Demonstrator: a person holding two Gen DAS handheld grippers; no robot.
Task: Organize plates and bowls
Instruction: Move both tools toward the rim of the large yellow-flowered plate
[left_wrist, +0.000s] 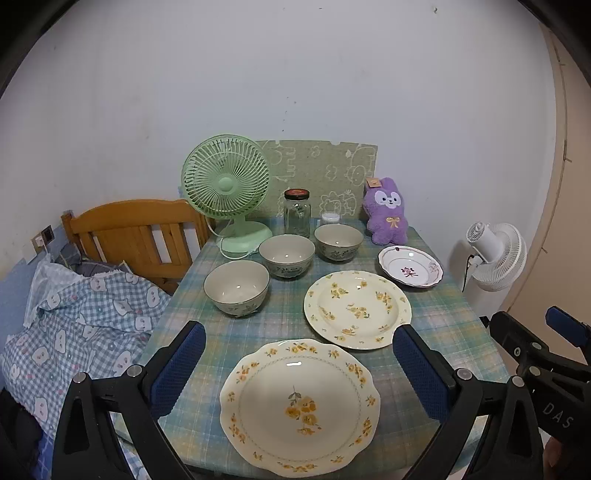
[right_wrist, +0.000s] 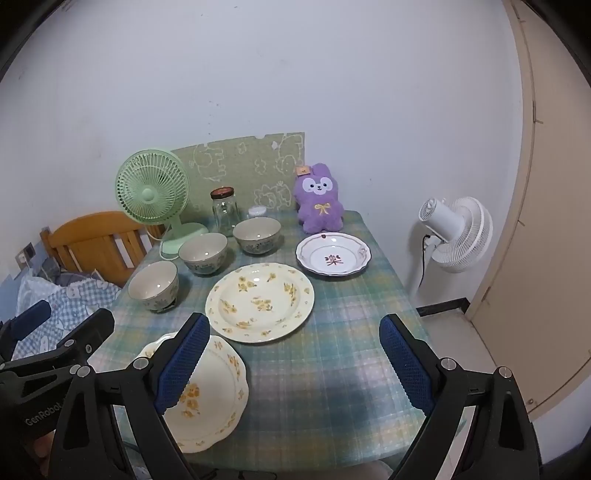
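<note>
Jaws apart on both grippers, "GenRobot" on left gripper (right_wrist: 40, 325), "DAS" on right gripper (left_wrist: 532, 332)

The worktop (left_wrist: 436, 325) wears a cloth of pale blue, green and pink plaid. The near plate (left_wrist: 299, 408) is cream with yellow flowers round a scalloped rim; the middle plate (left_wrist: 356, 310) is cream with scattered yellow blossoms. The far plate (left_wrist: 410, 271) is white with a dark red motif. Three bowls (left_wrist: 236, 291) are grey-green outside, cream inside. The desk fan (left_wrist: 225, 184) is mint green, the plush rabbit (left_wrist: 386, 214) purple, each tool (right_wrist: 295, 365) black with blue pads (right_wrist: 184, 365).
</note>
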